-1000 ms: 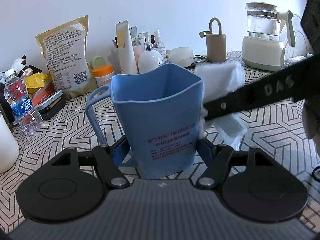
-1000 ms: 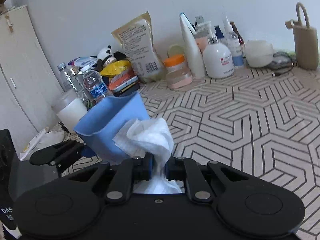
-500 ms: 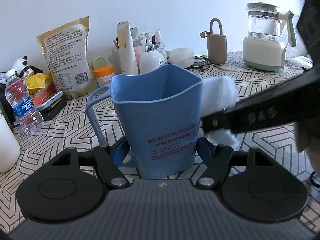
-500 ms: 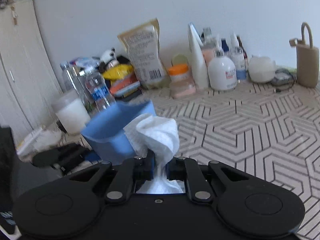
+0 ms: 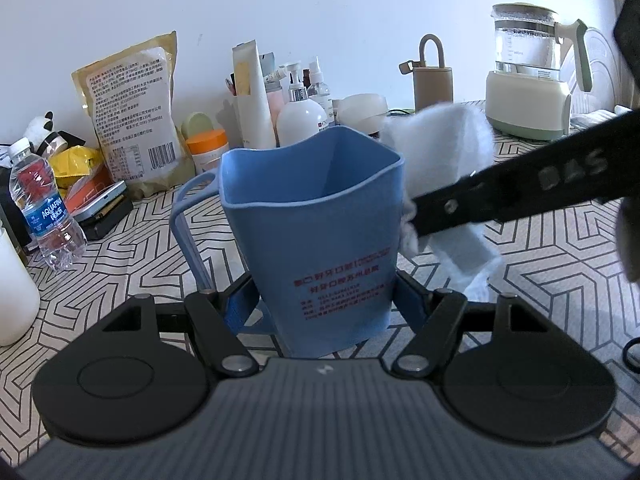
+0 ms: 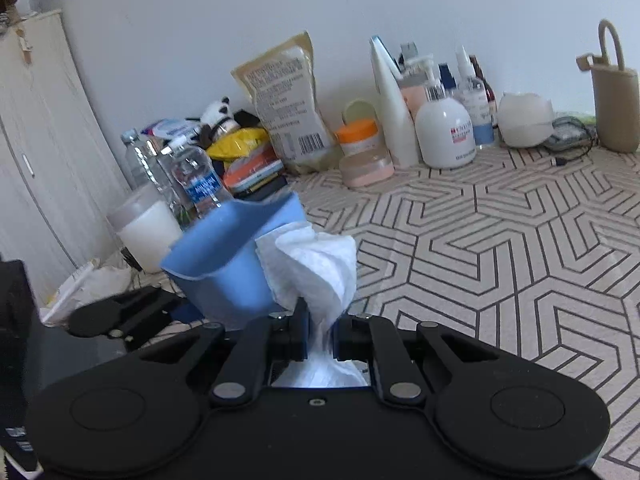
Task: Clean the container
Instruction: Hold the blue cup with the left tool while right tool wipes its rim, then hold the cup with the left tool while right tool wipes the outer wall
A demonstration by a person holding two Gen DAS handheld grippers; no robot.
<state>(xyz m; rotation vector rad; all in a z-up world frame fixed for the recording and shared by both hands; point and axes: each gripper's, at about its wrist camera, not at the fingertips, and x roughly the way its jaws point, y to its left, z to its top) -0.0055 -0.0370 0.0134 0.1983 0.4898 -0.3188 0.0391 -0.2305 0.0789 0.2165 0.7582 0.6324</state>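
A blue plastic cup [image 5: 316,232] with a side handle and red print stands upright between my left gripper's [image 5: 326,300] fingers, which are shut on its lower body. My right gripper [image 6: 322,330] is shut on a crumpled white tissue [image 6: 316,264]. In the left wrist view the tissue [image 5: 444,152] presses against the outside of the cup's right wall near the rim, with the right gripper's black finger [image 5: 520,196] reaching in from the right. In the right wrist view the cup [image 6: 228,252] sits just left of the tissue, touching it.
Along the back wall stand a snack bag [image 5: 132,108], lotion bottles [image 5: 300,116], an orange-lidded jar [image 5: 208,148], a beige holder [image 5: 434,80] and a glass kettle [image 5: 528,76]. A water bottle [image 5: 44,208] and a white cup [image 6: 146,228] stand at the left. The patterned tablecloth [image 6: 500,240] lies open at the right.
The tissue in my right gripper has slid up along the cup's right wall, from mid-height toward the rim. The cup stays held in my left gripper.
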